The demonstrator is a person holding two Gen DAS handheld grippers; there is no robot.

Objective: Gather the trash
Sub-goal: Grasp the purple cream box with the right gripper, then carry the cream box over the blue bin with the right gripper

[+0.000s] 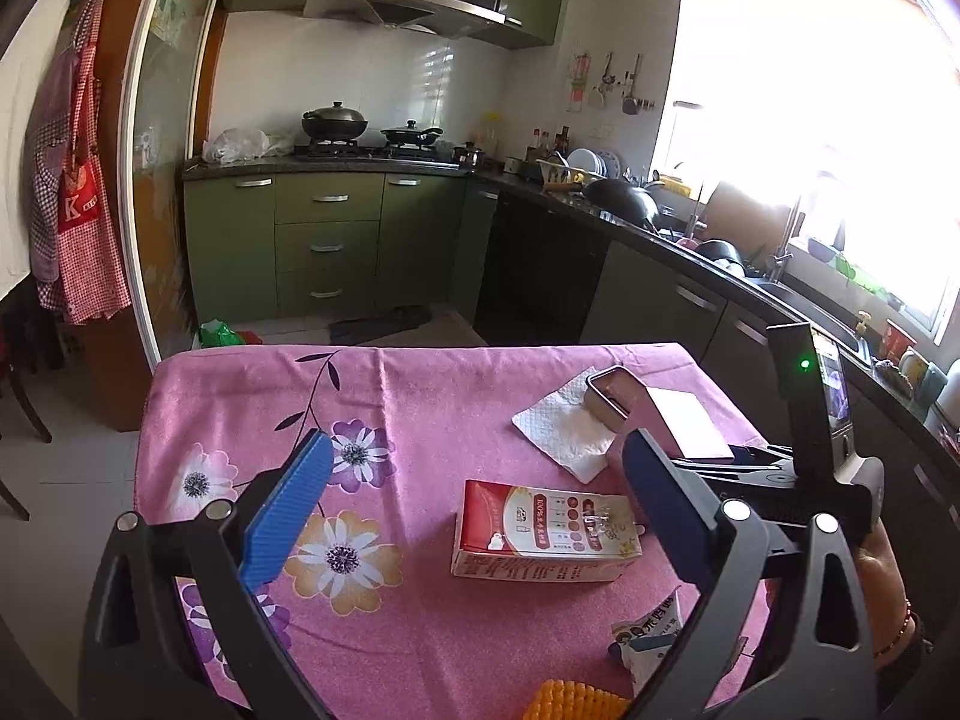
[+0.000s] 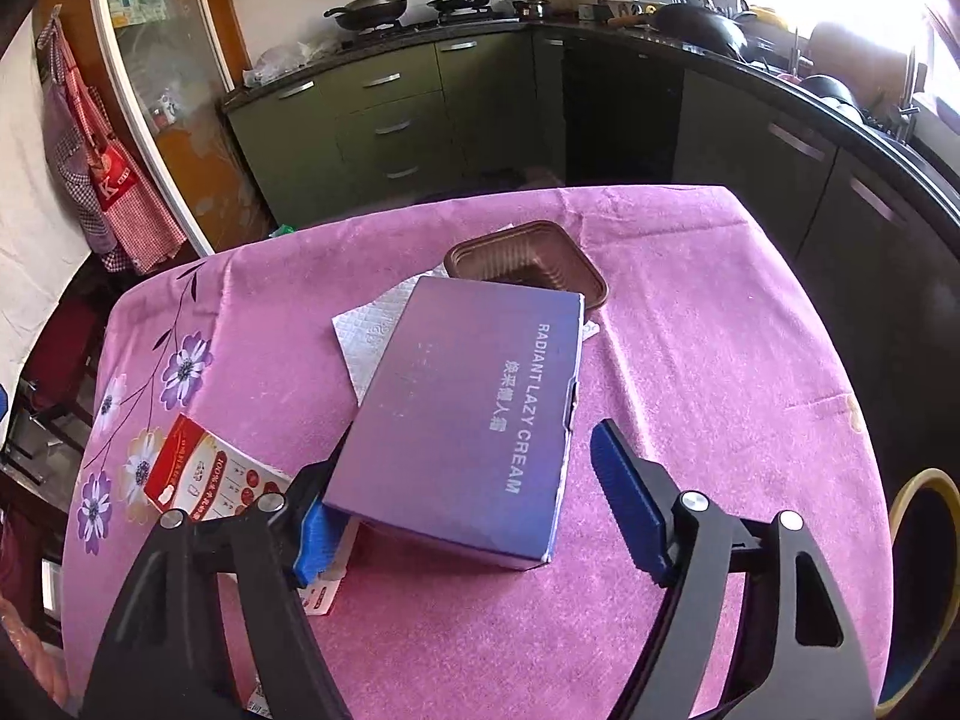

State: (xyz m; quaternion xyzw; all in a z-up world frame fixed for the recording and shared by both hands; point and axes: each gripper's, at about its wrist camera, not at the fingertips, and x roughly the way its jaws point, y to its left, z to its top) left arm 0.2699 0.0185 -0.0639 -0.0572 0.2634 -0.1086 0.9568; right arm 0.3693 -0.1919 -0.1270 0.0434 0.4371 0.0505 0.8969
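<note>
The right tool stands spread around the near end of the purple box; its right pad is clear of the box, its left pad is at the box's side, contact unclear. The left tool hangs spread and empty over the milk carton near the tabletop's middle. A paper napkin lies beneath the box, and a brown tray sits toward the far edge.

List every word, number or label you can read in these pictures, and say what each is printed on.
"RADIANT LAZY CREAM": purple box.
"100%": red and white carton; its other print is too small.
"K": red apron.
Chinese characters on the box and on the snack wrapper: too blurred to read.
</note>
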